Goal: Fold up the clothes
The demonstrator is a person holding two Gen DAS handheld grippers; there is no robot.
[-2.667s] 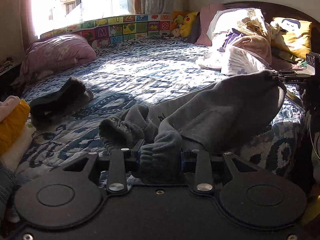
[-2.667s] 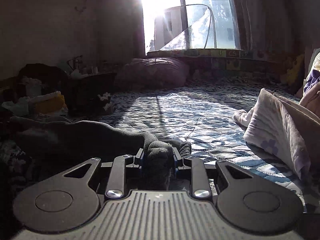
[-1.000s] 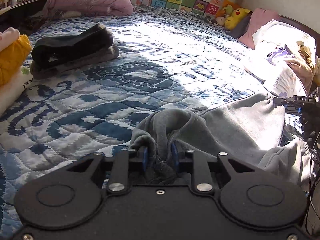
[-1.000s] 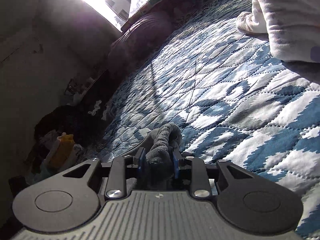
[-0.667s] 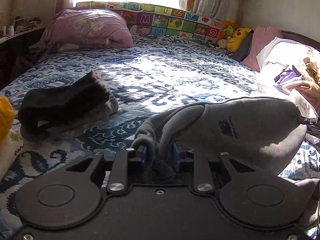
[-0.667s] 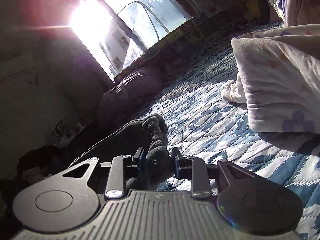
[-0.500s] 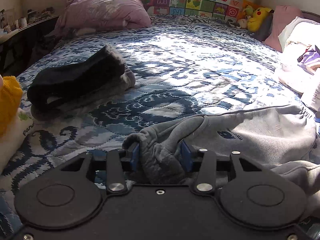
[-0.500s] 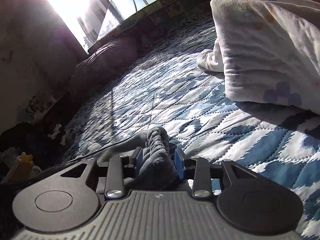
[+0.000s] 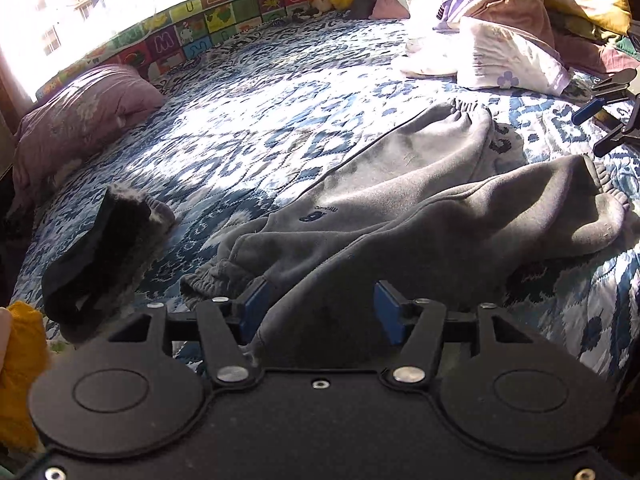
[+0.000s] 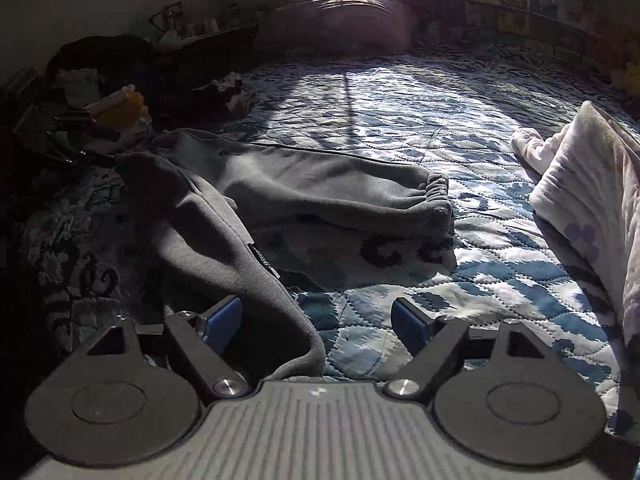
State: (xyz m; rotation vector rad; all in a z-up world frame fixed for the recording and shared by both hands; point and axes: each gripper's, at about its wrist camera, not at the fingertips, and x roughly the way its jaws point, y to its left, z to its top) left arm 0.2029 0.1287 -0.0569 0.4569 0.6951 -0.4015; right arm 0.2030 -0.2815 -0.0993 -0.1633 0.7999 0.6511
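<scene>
Your left gripper (image 9: 316, 312) is spread wide, gripping nothing, over the waist end of the grey sweatpants (image 9: 420, 208). They lie on the quilt (image 9: 248, 128), long axis left-right, legs splayed. Your right gripper (image 10: 316, 320), equally wide and empty, sits nearest the cuffs.

The grey sweatpants (image 9: 420, 216) are looking like soft, matt fleece cloth, with ribbed gathered cuffs. The bedspread (image 9: 256, 128) is showing as quilted, stitched cotton-like cloth, slightly lustrous where sun is striking it. The left gripper (image 9: 318, 310) is appearing as matt black plastic with shiny metal screws, its fingers (image 9: 252, 306) wearing smooth blue pads. The right gripper (image 10: 318, 320) is showing a ribbed grey plastic body.
</scene>
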